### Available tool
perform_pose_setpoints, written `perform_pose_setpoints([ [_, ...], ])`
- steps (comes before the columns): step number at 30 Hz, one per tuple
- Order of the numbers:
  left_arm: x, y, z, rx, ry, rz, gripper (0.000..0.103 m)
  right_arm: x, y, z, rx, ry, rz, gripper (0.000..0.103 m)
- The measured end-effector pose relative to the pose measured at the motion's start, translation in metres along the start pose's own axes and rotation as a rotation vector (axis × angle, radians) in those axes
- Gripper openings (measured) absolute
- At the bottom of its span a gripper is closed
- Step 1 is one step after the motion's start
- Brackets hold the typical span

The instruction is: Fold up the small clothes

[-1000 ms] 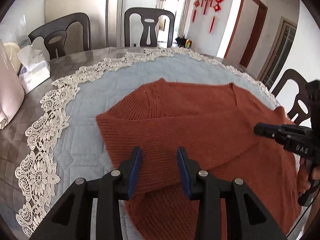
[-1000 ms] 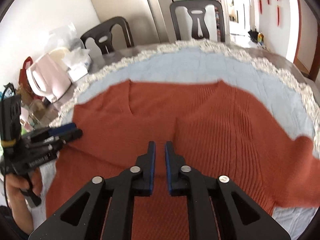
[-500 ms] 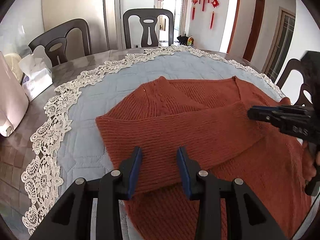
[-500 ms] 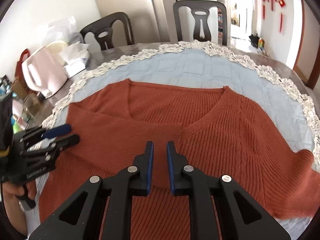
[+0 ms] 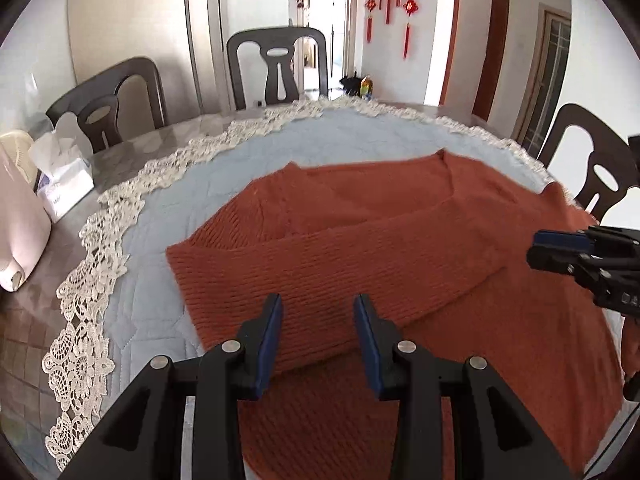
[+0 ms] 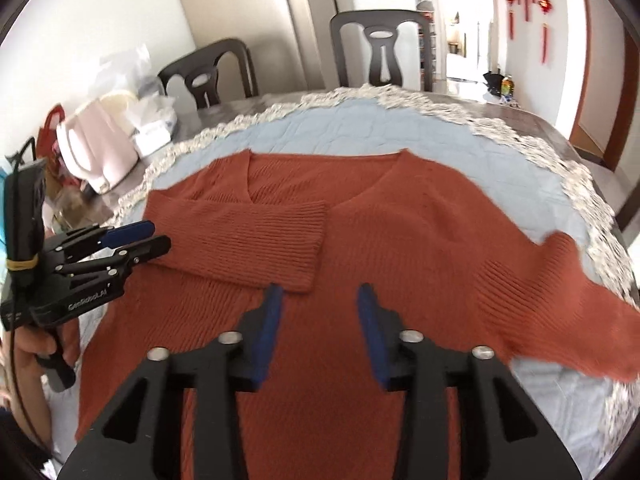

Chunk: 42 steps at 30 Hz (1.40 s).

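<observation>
A rust-orange knitted V-neck sweater (image 6: 400, 240) lies flat on a pale blue quilted cloth (image 6: 360, 128); it also shows in the left wrist view (image 5: 380, 220). Its left sleeve (image 6: 256, 236) is folded across the chest, and its right sleeve (image 6: 560, 288) lies spread out to the right. My left gripper (image 5: 318, 312) is open and empty above the folded sleeve. My right gripper (image 6: 320, 300) is open and empty above the sweater's middle, just past the folded cuff. Each gripper shows in the other's view, the left one (image 6: 150, 238) and the right one (image 5: 536, 246).
The blue cloth has a white lace border (image 5: 92, 280) on a dark round table. A pink kettle (image 6: 98, 152) and a tissue box (image 5: 64, 184) stand at the table's left. Dark chairs (image 5: 276, 68) stand around the table.
My right gripper has opened from shut and drawn back from the folded sleeve's cuff. My left gripper stays open over the sleeve.
</observation>
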<state>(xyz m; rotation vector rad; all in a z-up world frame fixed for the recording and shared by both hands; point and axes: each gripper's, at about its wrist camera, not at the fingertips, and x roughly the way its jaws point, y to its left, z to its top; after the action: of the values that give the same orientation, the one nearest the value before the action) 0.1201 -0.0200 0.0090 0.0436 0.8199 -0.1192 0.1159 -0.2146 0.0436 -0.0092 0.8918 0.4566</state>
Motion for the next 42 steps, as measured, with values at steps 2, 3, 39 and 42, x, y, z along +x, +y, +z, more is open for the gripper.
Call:
perform_pose_setpoints([
  [2,-0.005,-0.006,0.0,0.008,-0.022,-0.013,0.04,-0.01,-0.009,-0.006,0.031,-0.01,-0.004,0.043],
  [3,-0.007,-0.009,0.0,0.011,-0.029,-0.027,0.04,-0.013,-0.013,-0.008,0.042,-0.014,-0.01,0.043],
  [39,0.008,-0.02,-0.004,-0.039,0.025,-0.078,0.056,-0.065,-0.212,-0.057,0.802,-0.257,-0.061,0.008],
  [42,0.001,-0.012,-0.001,-0.077,-0.004,-0.085,0.056,-0.071,-0.189,-0.034,0.692,-0.275,-0.045,0.007],
])
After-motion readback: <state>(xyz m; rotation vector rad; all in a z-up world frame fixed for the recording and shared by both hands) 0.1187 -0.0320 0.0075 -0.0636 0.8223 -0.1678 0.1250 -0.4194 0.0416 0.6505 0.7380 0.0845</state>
